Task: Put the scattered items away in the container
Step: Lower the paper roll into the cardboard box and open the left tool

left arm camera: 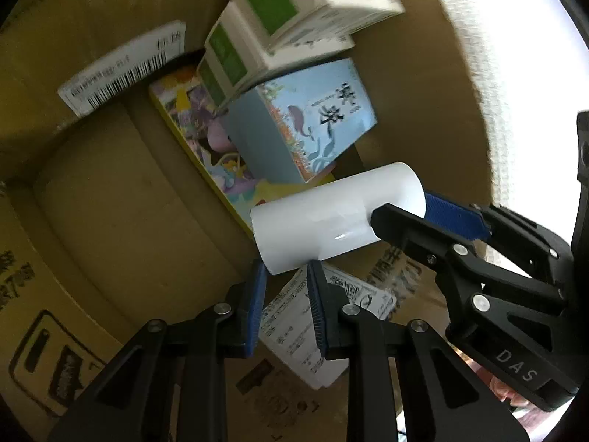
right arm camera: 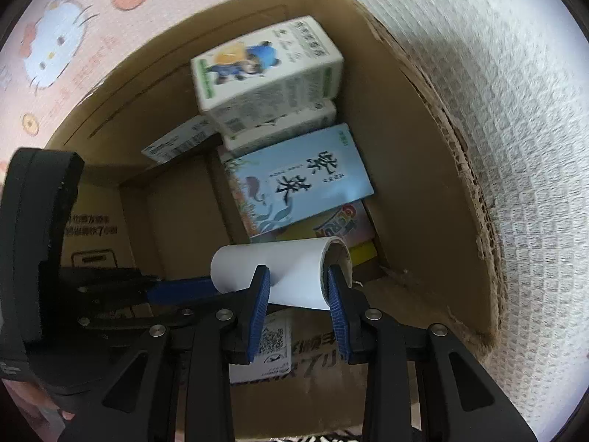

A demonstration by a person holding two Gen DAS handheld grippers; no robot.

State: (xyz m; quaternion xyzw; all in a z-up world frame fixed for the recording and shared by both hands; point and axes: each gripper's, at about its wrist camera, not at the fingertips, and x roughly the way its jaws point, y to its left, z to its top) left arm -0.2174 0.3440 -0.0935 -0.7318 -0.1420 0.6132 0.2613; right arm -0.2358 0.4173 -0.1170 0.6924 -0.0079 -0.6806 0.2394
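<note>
A white paper roll point(left arm camera: 331, 217) point(right arm camera: 291, 272) hangs inside an open cardboard box point(left arm camera: 121, 199) point(right arm camera: 416, 199). My right gripper point(right arm camera: 299, 296) is shut on the roll's right end; it shows in the left wrist view point(left arm camera: 419, 213) gripping that end. My left gripper point(left arm camera: 286, 287) sits just below the roll's left end with its jaws slightly apart, holding nothing; it shows in the right wrist view point(right arm camera: 176, 291) at the roll's left end. In the box lie a light blue carton point(left arm camera: 305, 121) point(right arm camera: 298, 180), white and green cartons point(left arm camera: 279, 14) point(right arm camera: 265, 66) and a colourful flat book point(left arm camera: 210, 147) point(right arm camera: 342, 228).
The box walls rise close around both grippers. Shipping labels point(left arm camera: 121, 66) point(right arm camera: 272, 342) are stuck on the box's flaps. A white textured mat point(right arm camera: 515, 129) and a pink cartoon mat point(right arm camera: 62, 29) lie outside the box.
</note>
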